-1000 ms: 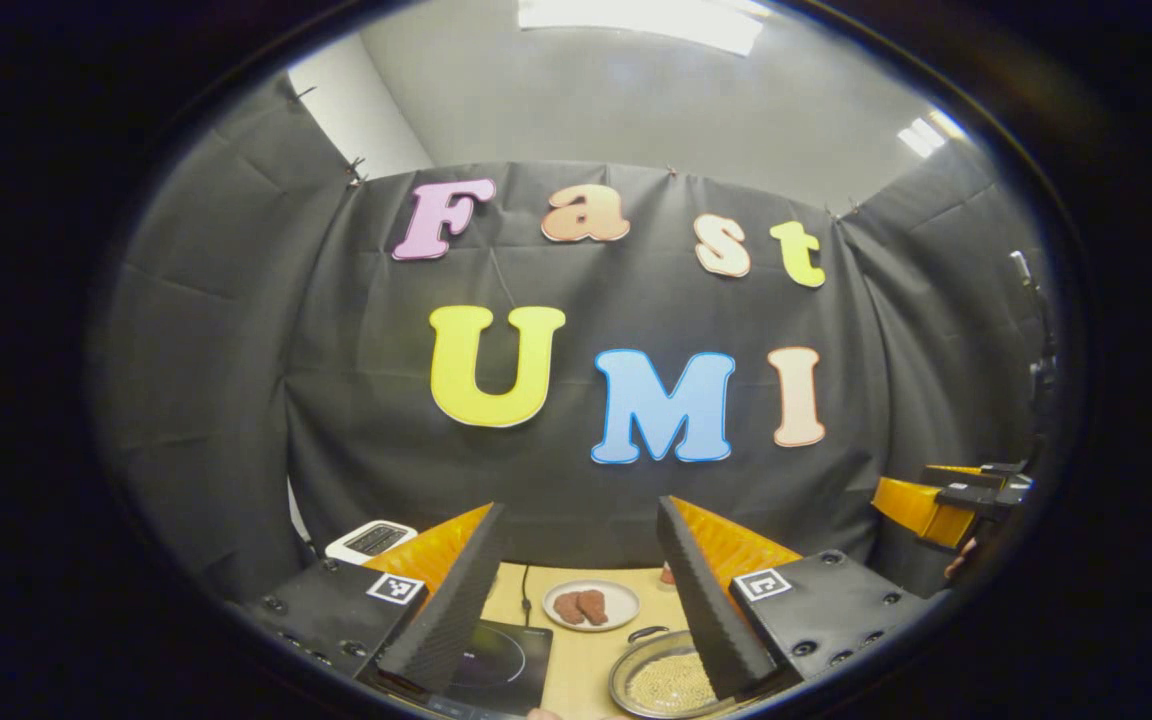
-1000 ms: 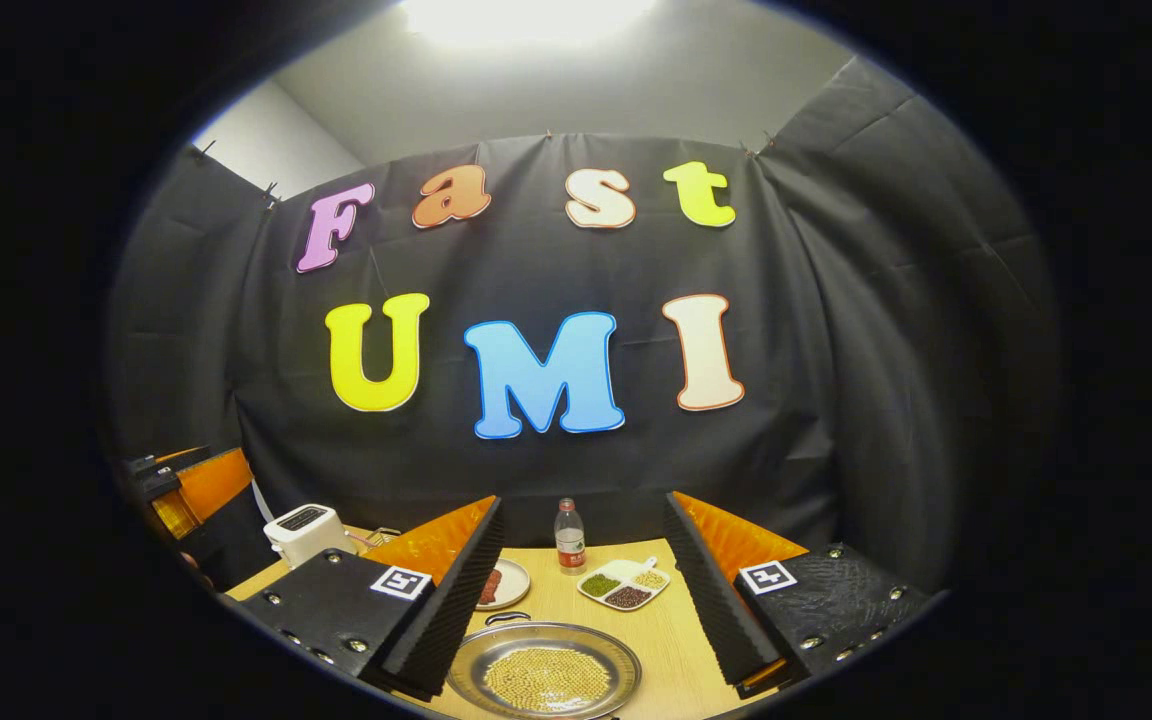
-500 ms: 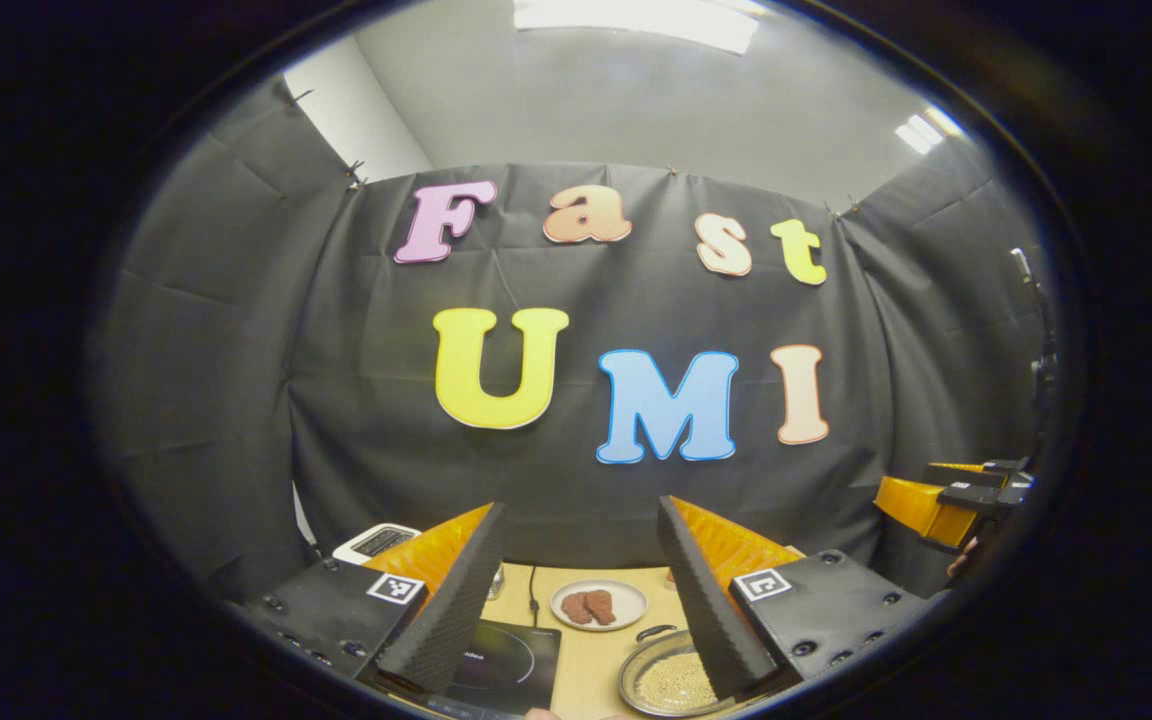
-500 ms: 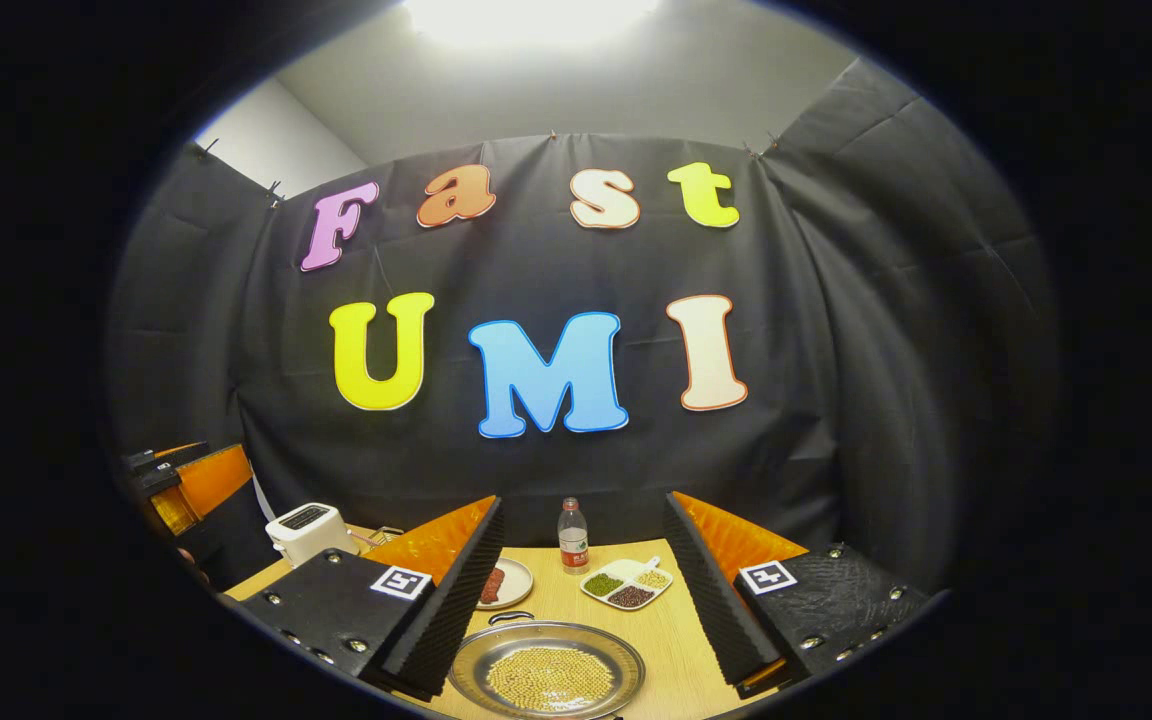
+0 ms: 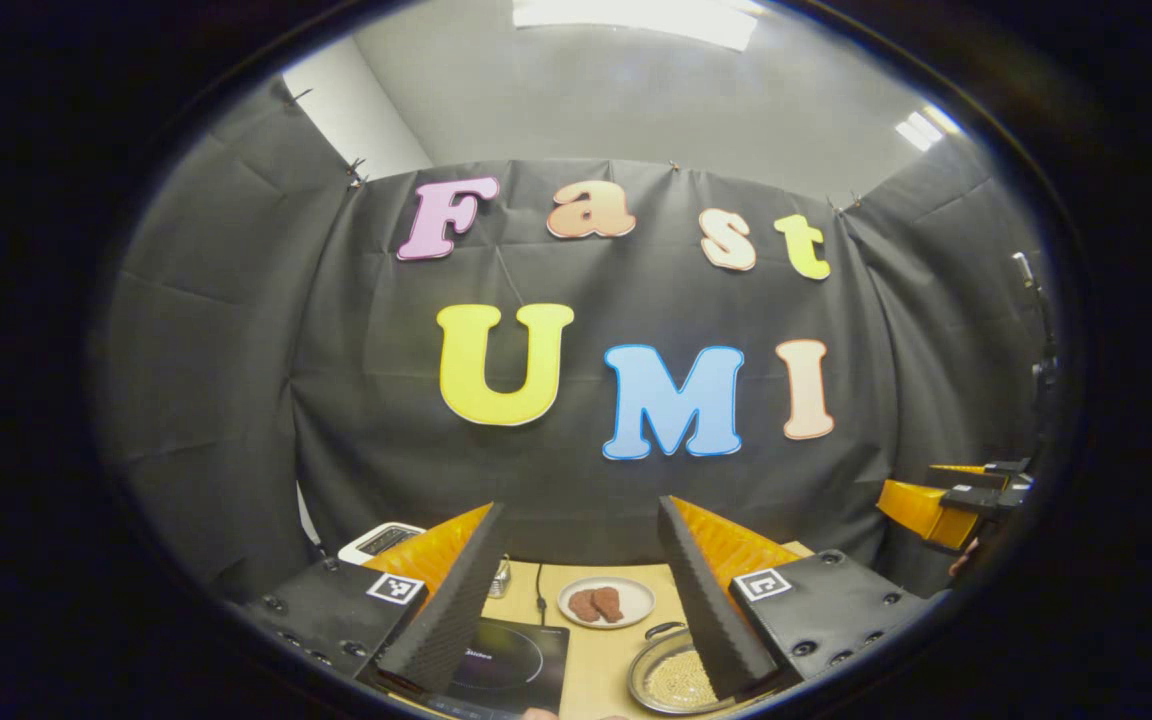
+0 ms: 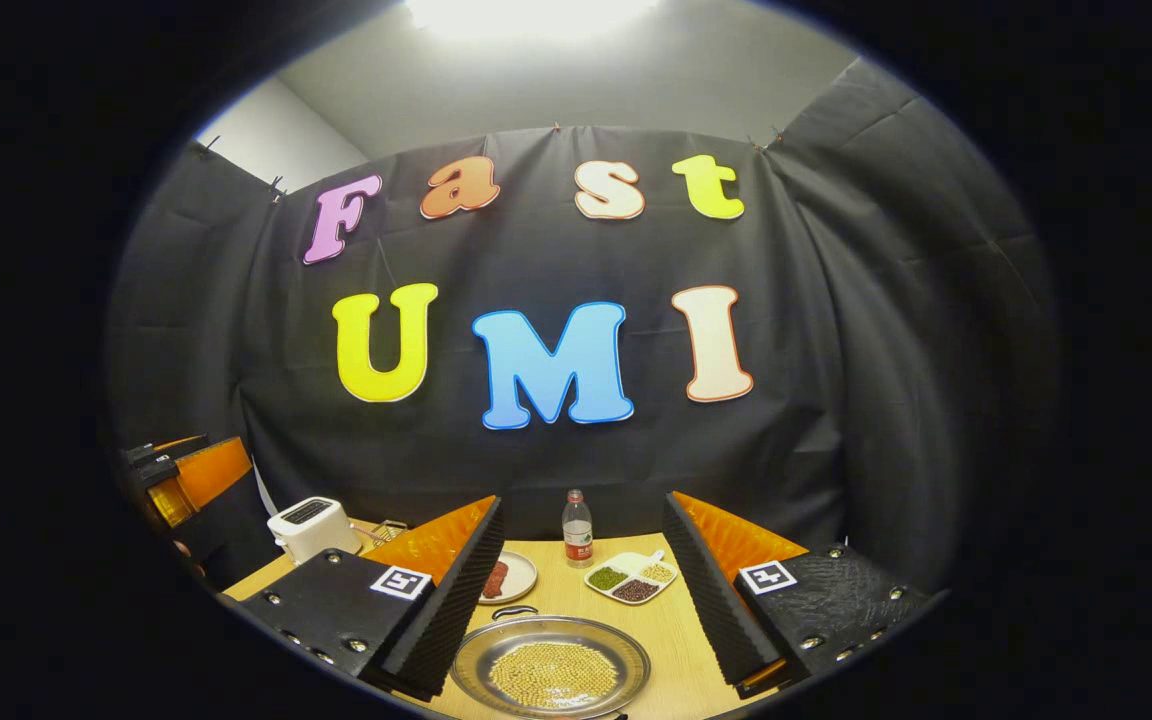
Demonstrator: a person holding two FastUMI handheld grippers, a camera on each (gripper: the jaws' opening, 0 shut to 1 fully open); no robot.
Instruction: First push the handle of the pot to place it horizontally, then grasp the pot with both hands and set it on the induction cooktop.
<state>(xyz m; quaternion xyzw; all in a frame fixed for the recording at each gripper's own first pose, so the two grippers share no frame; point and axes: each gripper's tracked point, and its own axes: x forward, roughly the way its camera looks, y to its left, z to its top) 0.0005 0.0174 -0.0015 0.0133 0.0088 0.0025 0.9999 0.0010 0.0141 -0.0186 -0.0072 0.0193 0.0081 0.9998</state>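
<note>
- In the left gripper view, the left hand-held gripper (image 5: 581, 580) is at the bottom centre, its two fingers spread wide with nothing between them.
- Between those fingers lies the worktop (image 5: 604, 670); the black cooktop (image 5: 516, 655) sits at lower centre, partly behind the left finger.
- The pot (image 5: 671, 680), a shallow metal pan holding pale grains, is at the lower right of centre, just beside the cooktop and not on it; the right finger covers part of it.
- The pot's handle (image 5: 663, 630) is a small dark loop at the far rim.
- A plate (image 5: 606, 602) with brown pieces sits beyond the pot, near the wall.
- A white toaster (image 5: 379, 540) peeks out at the left.
- In the right gripper view, the right hand-held gripper (image 6: 581, 575) is likewise wide open and empty, held above the worktop (image 6: 671, 640).
- The pot (image 6: 548, 668) lies at bottom centre between its fingers, untouched, handle (image 6: 513, 610) on the far side.
- Behind it stand a bottle (image 6: 577, 528) and a divided dish (image 6: 631, 578) of beans, with the toaster (image 6: 311, 525) at the left.
- The left hand-held gripper (image 6: 186, 480) shows at the far left edge.
</note>
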